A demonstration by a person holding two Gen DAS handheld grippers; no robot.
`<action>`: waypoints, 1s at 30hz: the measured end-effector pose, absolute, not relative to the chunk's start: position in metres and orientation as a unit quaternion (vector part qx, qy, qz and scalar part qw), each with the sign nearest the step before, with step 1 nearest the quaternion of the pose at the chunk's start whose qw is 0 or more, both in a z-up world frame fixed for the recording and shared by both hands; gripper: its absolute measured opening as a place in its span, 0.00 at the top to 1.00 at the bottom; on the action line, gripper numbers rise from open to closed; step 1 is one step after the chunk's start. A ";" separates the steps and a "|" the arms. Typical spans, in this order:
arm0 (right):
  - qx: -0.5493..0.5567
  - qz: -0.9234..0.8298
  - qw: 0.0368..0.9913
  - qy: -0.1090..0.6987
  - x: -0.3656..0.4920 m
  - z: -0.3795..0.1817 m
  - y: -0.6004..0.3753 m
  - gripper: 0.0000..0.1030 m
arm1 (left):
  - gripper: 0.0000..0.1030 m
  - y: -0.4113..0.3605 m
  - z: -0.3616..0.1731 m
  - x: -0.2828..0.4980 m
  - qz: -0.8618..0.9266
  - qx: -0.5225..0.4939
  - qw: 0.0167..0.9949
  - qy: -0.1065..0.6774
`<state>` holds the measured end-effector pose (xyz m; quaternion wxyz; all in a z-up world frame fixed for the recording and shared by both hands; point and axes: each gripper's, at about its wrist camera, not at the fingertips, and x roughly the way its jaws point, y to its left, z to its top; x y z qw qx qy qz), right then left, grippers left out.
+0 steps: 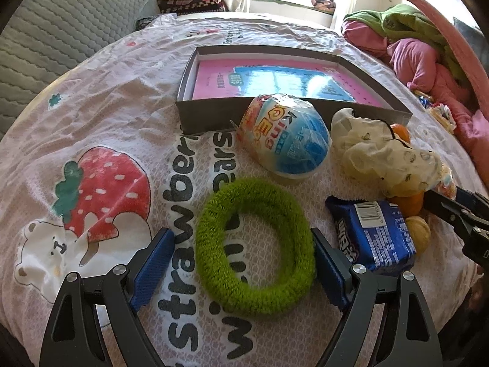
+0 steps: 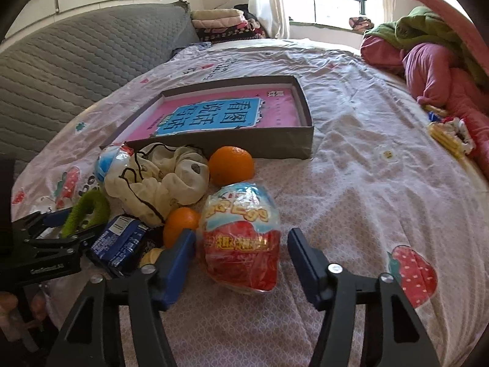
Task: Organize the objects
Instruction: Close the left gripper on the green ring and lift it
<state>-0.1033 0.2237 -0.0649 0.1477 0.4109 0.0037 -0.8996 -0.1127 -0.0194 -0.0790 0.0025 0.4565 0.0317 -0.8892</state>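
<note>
A fuzzy green ring [image 1: 255,246] is lying flat on the strawberry-print bedsheet [image 1: 101,98], sitting between the spread blue pads of the left gripper [image 1: 240,270]; the right pad looks to be touching or just beside the ring's outer edge, while the left pad is standing apart from it, so the gripper is released and grasping nothing. In the right wrist view, the right gripper [image 2: 241,255] is likewise spread wide around a red-and-blue wrapped toy egg [image 2: 243,238] that is resting on the sheet; whether the left pad is touching the wrapper cannot be told, and the right pad is clear of it.

Beyond the ring, a second wrapped egg, mostly blue [image 1: 284,136], is leaning just in front of a shallow grey cardboard box [image 1: 211,113]. Inside the box a pink-and-blue book [image 2: 220,113] is lying flat. Just beside the blue egg a crumpled cream cloth pouch with a dark drawstring [image 1: 382,153] is sitting on the sheet, with an orange [image 2: 230,165] near the box wall and a smaller orange [image 2: 180,223] close to the right gripper's left finger. A blue snack packet [image 1: 373,235] is lying just right of the ring, with a walnut [image 1: 418,234] at its far side.

Farther out, a grey quilted cushion [image 1: 61,24] is bordering the bed on the left, and pink and green bedding [image 1: 421,46] is bunching up on the right.
</note>
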 end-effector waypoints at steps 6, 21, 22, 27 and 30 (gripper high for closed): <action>0.413 -0.896 0.159 0.009 -0.102 -0.066 0.224 0.46 | 0.22 -0.016 -0.080 -0.116 -0.890 0.455 0.009 0.024; 0.381 -0.909 0.171 -0.003 -0.091 -0.035 0.227 0.47 | 0.76 -0.022 -0.068 -0.103 -0.891 0.451 -0.021 0.046; 0.379 -0.909 0.172 -0.006 -0.091 -0.032 0.228 0.47 | 0.77 -0.022 -0.066 -0.101 -0.891 0.450 -0.021 0.047; 0.367 -0.914 0.174 -0.009 -0.092 -0.016 0.226 0.47 | 0.77 -0.023 -0.047 -0.090 -0.900 0.433 -0.026 0.046; 0.362 -0.914 0.180 -0.015 -0.094 -0.008 0.226 0.47 | 0.77 -0.022 -0.031 -0.086 -0.905 0.421 -0.035 0.051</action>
